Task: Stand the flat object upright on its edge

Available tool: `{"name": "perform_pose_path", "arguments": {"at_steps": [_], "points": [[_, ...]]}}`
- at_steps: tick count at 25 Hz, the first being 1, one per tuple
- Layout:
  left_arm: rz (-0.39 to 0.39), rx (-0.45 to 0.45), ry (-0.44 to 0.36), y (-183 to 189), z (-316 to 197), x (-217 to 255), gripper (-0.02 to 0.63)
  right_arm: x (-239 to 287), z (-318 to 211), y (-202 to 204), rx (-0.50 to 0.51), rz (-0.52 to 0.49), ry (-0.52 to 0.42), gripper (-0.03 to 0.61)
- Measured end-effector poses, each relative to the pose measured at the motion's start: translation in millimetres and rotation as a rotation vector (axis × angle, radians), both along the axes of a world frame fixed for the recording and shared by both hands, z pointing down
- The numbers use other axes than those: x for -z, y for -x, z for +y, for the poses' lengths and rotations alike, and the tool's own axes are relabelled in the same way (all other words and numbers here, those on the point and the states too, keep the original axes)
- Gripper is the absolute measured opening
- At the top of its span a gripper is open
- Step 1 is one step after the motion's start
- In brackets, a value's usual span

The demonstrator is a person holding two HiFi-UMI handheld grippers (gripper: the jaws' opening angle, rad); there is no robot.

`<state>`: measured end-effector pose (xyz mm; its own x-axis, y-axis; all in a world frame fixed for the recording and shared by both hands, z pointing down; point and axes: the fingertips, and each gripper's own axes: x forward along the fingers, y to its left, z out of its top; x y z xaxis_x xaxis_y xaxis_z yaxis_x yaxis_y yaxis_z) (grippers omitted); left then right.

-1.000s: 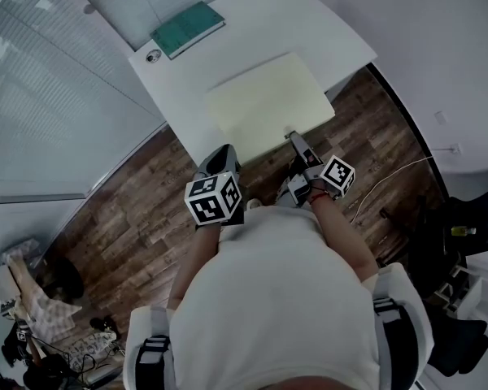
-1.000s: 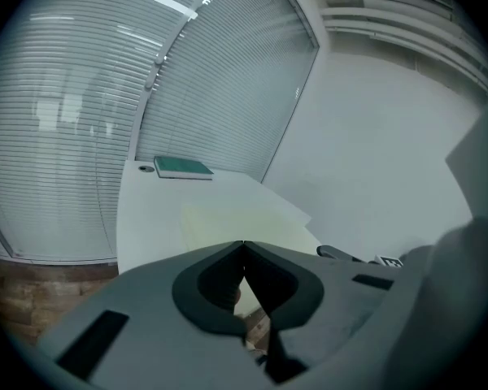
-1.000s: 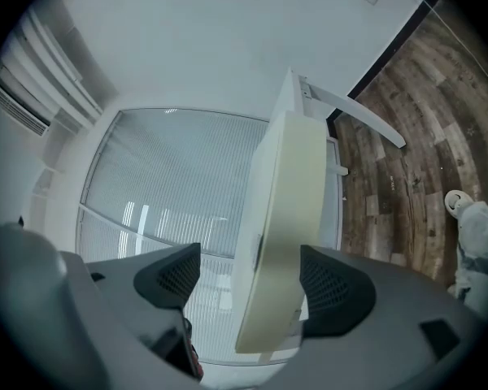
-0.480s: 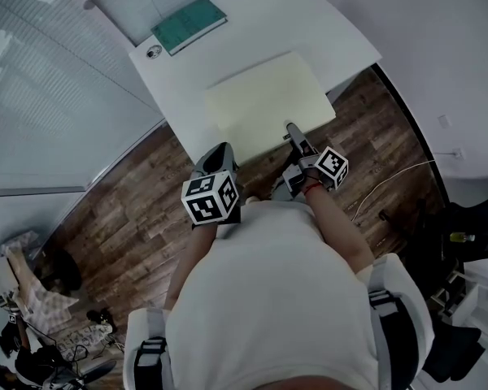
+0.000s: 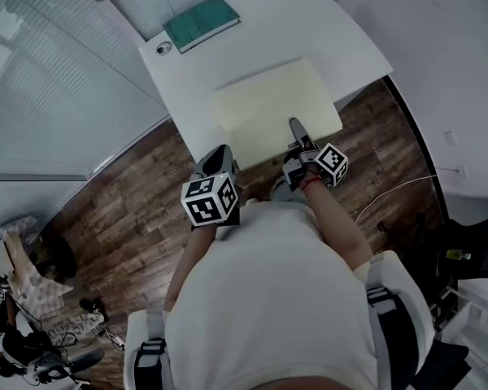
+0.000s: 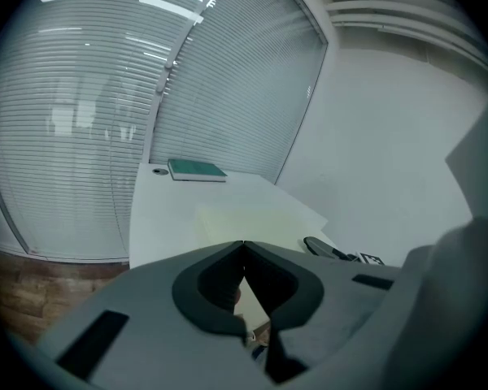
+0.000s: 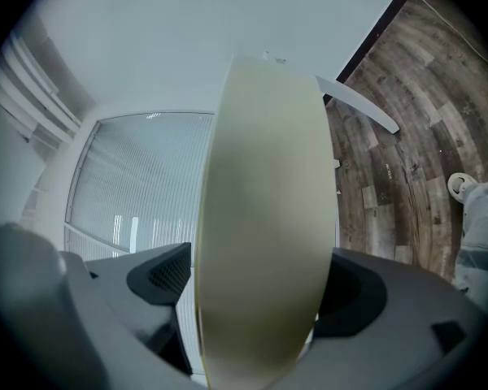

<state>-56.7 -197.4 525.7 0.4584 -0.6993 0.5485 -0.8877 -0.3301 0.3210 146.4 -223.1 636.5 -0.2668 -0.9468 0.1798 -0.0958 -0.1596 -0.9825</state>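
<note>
The board (image 5: 272, 108) lies flat mid-counter (image 5: 342, 35), with a book (image 5: 201, 23) at its 11 o'clock. The right hand-held gripper (image 5: 296, 128) sits at the board's 5 o'clock edge. Its jaws have just been opening and stand wide, one either side of that edge. The left hand-held gripper (image 6: 243, 246) hangs at the board's 7 o'clock, off the counter, with its jaws closed together on nothing.

A plain white short-sleeved shirt (image 5: 268, 299) covers the torso, and a thin red band (image 5: 312, 183) circles the right wrist. The left tool (image 5: 219, 149) is a smooth grey shell carrying a white cube with black square markers (image 5: 211, 200) (dark pads line the jaws' inner faces).
</note>
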Motion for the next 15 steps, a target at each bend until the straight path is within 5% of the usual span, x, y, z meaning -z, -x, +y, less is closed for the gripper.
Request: {"name": "perform_pose_path", "arguments": {"at_steps": [15], "points": [[-0.003,0.063,0.024,19.7,-0.2,-7.1,0.02,-1.6,-19.7,0.6,-0.004,0.015,-0.011,0.437]]}}
